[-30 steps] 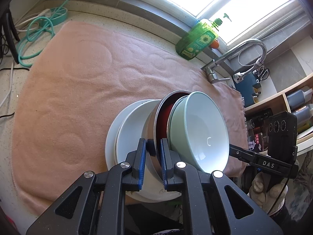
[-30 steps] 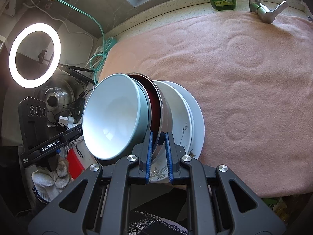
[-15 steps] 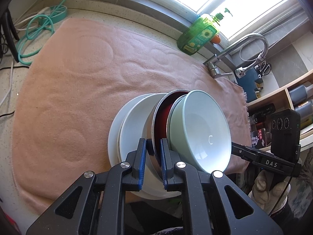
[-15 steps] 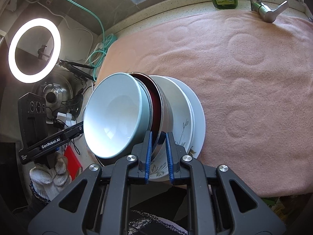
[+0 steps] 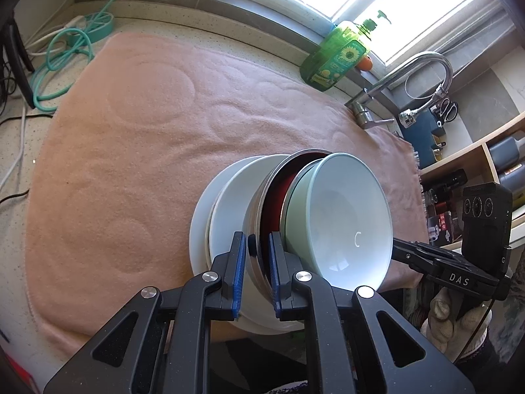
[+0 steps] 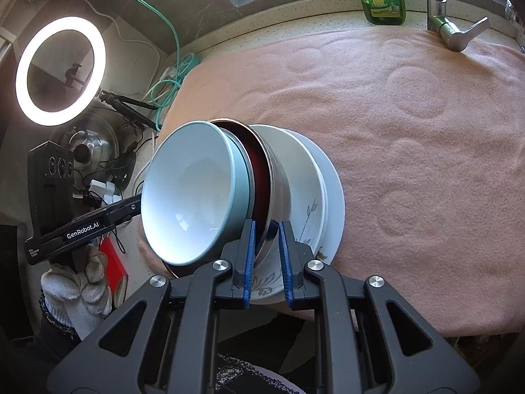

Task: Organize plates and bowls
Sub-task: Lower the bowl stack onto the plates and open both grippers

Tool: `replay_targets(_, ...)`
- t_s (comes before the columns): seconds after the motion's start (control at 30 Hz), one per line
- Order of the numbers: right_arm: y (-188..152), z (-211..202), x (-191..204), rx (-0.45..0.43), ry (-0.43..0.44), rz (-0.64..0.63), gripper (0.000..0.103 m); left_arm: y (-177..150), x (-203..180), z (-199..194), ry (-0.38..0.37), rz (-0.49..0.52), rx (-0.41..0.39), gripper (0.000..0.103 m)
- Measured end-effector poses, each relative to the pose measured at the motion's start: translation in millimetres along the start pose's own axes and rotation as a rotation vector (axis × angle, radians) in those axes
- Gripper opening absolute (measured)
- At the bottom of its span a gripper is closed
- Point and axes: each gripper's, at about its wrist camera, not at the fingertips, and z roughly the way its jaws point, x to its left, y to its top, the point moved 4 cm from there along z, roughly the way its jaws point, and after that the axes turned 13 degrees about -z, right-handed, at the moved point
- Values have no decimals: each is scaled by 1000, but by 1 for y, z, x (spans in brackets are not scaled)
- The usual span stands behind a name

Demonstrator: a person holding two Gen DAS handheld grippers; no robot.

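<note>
Pink towel point(image 5: 137, 151) on table: both tongs point(image 5: 256, 246) point(image 6: 266, 229) clamped on steel bowl point(image 5: 262, 203) rim of nested stack; uneven release could tip it.

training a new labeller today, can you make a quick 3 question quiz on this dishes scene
1. True or false: both the left gripper and the right gripper are clamped on the rim of the metal bowl.
2. Which dish sits innermost in the stack? A) the flowered plate B) the pale green bowl C) the metal bowl
3. Fill in: the stack sits over a pink ____ spread on the counter.

Key: 1 true; 2 B; 3 towel
</note>
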Motion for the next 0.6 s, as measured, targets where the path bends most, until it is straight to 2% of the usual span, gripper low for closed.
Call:
replay_targets(0.2,1,-6,0,-13,-41,-27,17,0,1,-3,1,5,-5,11)
replay_targets(0.4,-1,-15,-3,-32,-85,-43,26,0,4,-10,12,10,-26,15)
replay_targets(0.47,-2,-19,-4,-42,-118,-63,39,-1,5,-14,20,14,-35,16)
replay_targets(0.53,-2,-25,-4,-58,-142,-77,47,-2,5,-16,26,19,-42,22)
replay_targets(0.6,-2,-31,-4,-72,-160,-87,51,-5,3,-20,41,36,-58,25)
